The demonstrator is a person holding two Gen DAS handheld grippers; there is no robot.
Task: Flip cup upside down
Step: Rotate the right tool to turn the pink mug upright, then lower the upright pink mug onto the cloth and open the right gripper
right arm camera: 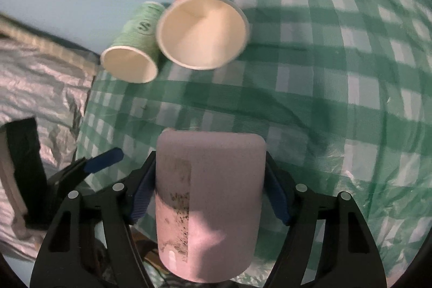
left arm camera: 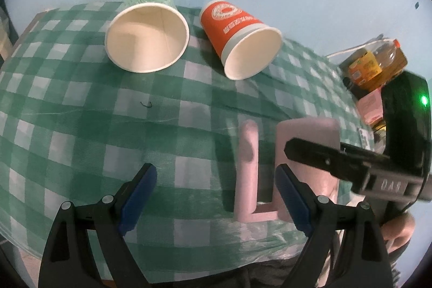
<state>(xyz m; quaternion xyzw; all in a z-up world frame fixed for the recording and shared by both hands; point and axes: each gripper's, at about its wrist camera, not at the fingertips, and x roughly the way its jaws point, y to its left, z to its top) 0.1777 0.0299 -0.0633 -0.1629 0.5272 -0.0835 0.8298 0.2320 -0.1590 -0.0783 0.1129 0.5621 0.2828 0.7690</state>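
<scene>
A pink mug (right arm camera: 210, 196) fills the lower middle of the right wrist view, held between the blue pads of my right gripper (right arm camera: 210, 188), which is shut on its body. In the left wrist view the same mug (left arm camera: 307, 131) lies on its side with its square handle (left arm camera: 247, 174) toward the left, and the right gripper's black finger (left arm camera: 324, 155) crosses it. My left gripper (left arm camera: 216, 196) is open; the mug's handle lies between its pads, touching neither. The mug's mouth is hidden.
A green paper cup (left arm camera: 147, 37) and an orange paper cup (left arm camera: 243, 37) lie on their sides at the far edge of the green checked tablecloth (left arm camera: 108, 126). A bottle and boxes (left arm camera: 378, 64) stand off the table's right side. Crinkled silver sheeting (right arm camera: 40, 88) lies left of the table.
</scene>
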